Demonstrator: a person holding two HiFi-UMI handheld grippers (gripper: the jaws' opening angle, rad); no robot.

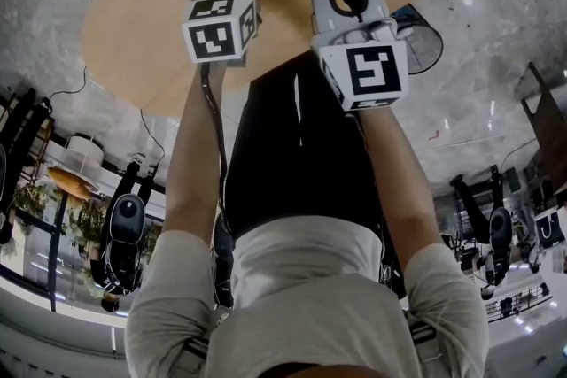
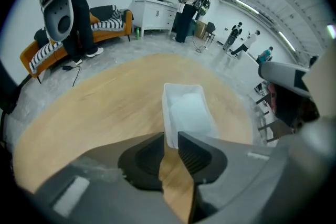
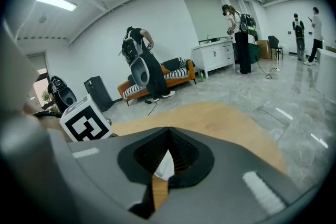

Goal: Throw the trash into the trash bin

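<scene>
Aimed down over the round wooden table (image 1: 133,22) at the trash, a white plastic container (image 2: 188,110) lying flat on it. On the left gripper (image 2: 171,136), jaws a narrow slot apart, lined up with the container's near corner, apparently to pinch its wall; no contact evident yet. On the right gripper (image 3: 168,129), jaws together, empty, parked just beside. Cut off at the head view's top: most of the container. Half hidden behind the right gripper: a dark mesh basket (image 1: 423,40) on the floor, possibly the trash bin.
</scene>
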